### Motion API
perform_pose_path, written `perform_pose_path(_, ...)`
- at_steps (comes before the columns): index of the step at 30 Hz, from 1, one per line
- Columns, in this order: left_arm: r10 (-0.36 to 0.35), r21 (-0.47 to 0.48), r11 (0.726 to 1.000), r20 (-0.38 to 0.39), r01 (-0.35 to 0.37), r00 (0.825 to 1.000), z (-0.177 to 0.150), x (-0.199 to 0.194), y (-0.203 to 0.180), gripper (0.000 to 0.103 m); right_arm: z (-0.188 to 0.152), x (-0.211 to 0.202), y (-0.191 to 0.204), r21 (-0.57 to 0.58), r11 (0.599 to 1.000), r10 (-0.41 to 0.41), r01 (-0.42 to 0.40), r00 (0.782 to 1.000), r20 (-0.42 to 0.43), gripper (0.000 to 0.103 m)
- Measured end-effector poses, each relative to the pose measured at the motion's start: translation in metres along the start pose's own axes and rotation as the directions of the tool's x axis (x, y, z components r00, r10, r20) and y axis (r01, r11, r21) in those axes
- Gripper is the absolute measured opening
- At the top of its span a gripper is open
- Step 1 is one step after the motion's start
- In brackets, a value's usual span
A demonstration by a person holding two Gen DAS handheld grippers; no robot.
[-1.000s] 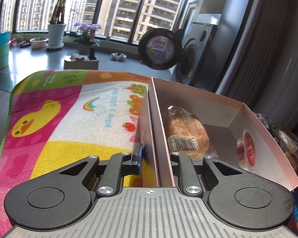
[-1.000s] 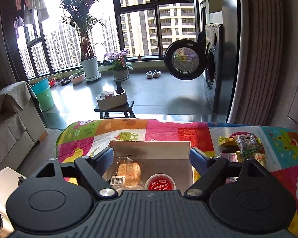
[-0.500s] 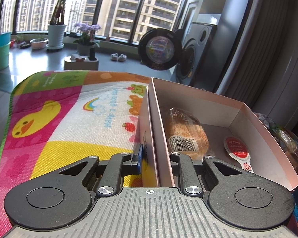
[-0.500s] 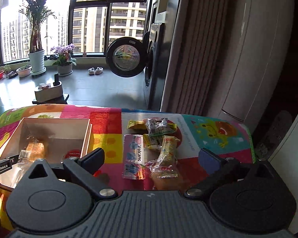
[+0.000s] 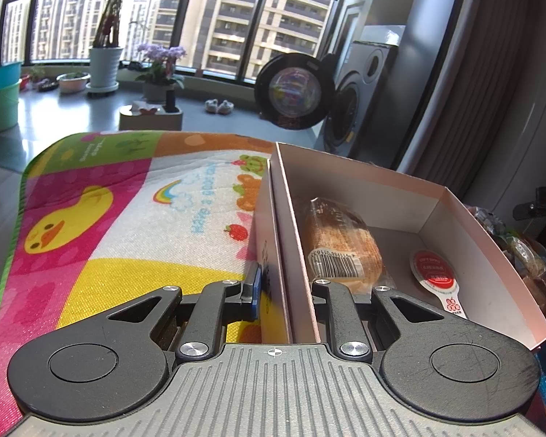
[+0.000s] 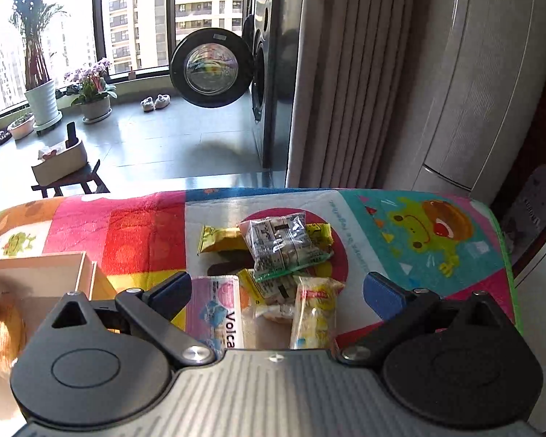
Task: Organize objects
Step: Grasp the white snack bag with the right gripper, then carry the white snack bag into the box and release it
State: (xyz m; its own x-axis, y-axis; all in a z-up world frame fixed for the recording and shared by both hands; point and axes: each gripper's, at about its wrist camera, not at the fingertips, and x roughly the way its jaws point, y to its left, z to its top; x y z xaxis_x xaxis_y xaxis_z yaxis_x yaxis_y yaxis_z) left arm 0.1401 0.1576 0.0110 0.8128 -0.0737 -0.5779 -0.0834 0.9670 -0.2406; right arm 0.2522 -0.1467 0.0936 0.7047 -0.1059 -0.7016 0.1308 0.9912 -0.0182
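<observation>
1. The left gripper (image 5: pixel 284 291) has its jaws clamped on the near side wall of the pale pink open cardboard box (image 5: pixel 473 225), one finger outside and one inside. It looks like it's just pinning the box down on the table, which wears a bright cartoon-print mat (image 5: pixel 127 218).
2. Already in the box: a clear-wrapped loaf of bread with a barcode sticker (image 5: pixel 340 240) and a small round cup with a red foil lid (image 5: pixel 433 269), lying side by side on the floor of the box.
3. The right gripper (image 6: pixel 276 291) hangs over the snack pile with its jaws spread wide, nothing in them.
4. The pile sits on the mat, right of the box: a purple-and-white flat packet reading "Volca" (image 6: pixel 218 309), a yellow-and-clear wrapped bar (image 6: pixel 315 313), a clear bag of small printed packs (image 6: pixel 280 244) on top, and yellow sachets (image 6: pixel 218 238) behind.
5. My guess on handling: all of it is light, crinkly and slippery, with soft stuff inside that could crush. I'd pinch the yellow-and-clear bar across its middle, not the sealed ends, since film tends to slide out.
6. That cardboard wall is thin, so squeezing it hard may bend it.
</observation>
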Motion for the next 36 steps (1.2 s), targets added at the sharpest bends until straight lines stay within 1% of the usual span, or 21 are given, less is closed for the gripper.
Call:
perform_pose_path(3, -0.001, 0.000, 1.000, 0.000, 0.001, 1.000, 0.000, 0.000, 0.000, 0.019, 0.017, 0.042, -0.002, 0.042, 0.998, -0.038, 0.039, 0.999, -0.039, 0.101)
perform_pose_path(5, 0.000, 0.000, 1.000, 0.000, 0.000, 1.000, 0.000, 0.000, 0.000, 0.019, 0.022, 0.063, -0.005, 0.061, 0.997, -0.053, 0.057, 0.996, -0.072, 0.100)
perform_pose_path(6, 0.000, 0.001, 1.000, 0.001, 0.000, 1.000, 0.000, 0.000, 0.000, 0.019, 0.022, 0.069, -0.006, 0.065, 0.997, -0.046, 0.052, 0.995, -0.086, 0.097)
perform_pose_path(8, -0.001, 0.001, 1.000, 0.000, 0.001, 1.000, 0.000, 0.000, 0.000, 0.019, 0.018, 0.076, -0.005, 0.050, 0.999, -0.009, 0.015, 0.992, -0.126, 0.083)
perform_pose_path(9, -0.001, 0.001, 1.000, 0.000, 0.001, 1.000, 0.000, 0.000, 0.001, 0.019, 0.016, 0.077, -0.003, 0.033, 0.999, 0.001, 0.003, 0.990, -0.139, 0.068)
perform_pose_path(10, -0.002, 0.000, 1.000, 0.000, 0.002, 1.000, 0.000, 0.000, 0.001, 0.019, 0.013, 0.073, -0.001, 0.007, 1.000, 0.000, 0.001, 0.991, -0.137, 0.058)
perform_pose_path(11, -0.003, -0.001, 1.000, 0.000, 0.003, 1.000, 0.000, 0.001, 0.001, 0.019, 0.011, 0.068, 0.002, -0.022, 1.000, -0.010, 0.007, 0.992, -0.124, 0.057)
perform_pose_path(12, -0.003, -0.001, 1.000, 0.000, 0.003, 1.000, 0.000, 0.001, 0.001, 0.019, 0.008, 0.062, 0.004, -0.047, 0.999, -0.015, 0.010, 0.994, -0.113, 0.054)
perform_pose_path(13, -0.003, -0.001, 1.000, 0.000, 0.003, 1.000, 0.000, 0.001, 0.001, 0.019, 0.006, 0.054, 0.006, -0.064, 0.998, -0.014, 0.008, 0.995, -0.102, 0.049)
perform_pose_path(18, -0.006, 0.001, 1.000, 0.000, 0.006, 1.000, 0.000, 0.001, 0.002, 0.019, -0.008, -0.009, 0.006, -0.092, 0.994, 0.059, -0.064, 0.996, -0.061, 0.048)
perform_pose_path(23, -0.011, 0.009, 1.000, -0.002, 0.011, 1.000, 0.000, 0.000, -0.001, 0.019, -0.041, -0.076, 0.004, -0.101, 0.984, 0.143, -0.147, 0.989, -0.042, 0.048)
perform_pose_path(25, -0.013, 0.009, 1.000, -0.002, 0.013, 1.000, 0.000, 0.001, -0.001, 0.019, -0.058, -0.099, 0.003, -0.109, 0.980, 0.161, -0.165, 0.986, -0.044, 0.048)
perform_pose_path(28, -0.013, 0.008, 1.000, -0.002, 0.013, 1.000, 0.000, 0.001, -0.001, 0.019, -0.087, -0.128, 0.006, -0.135, 0.974, 0.175, -0.183, 0.982, -0.069, 0.048)
perform_pose_path(31, -0.012, 0.007, 1.000, -0.002, 0.012, 1.000, -0.001, 0.001, -0.001, 0.019, -0.119, -0.148, 0.007, -0.146, 0.968, 0.186, -0.202, 0.976, -0.114, 0.048)
perform_pose_path(36, -0.013, 0.007, 1.000, -0.002, 0.013, 1.000, -0.001, 0.001, -0.001, 0.019, -0.155, -0.173, 0.013, -0.116, 0.960, 0.228, -0.253, 0.954, -0.192, 0.048)
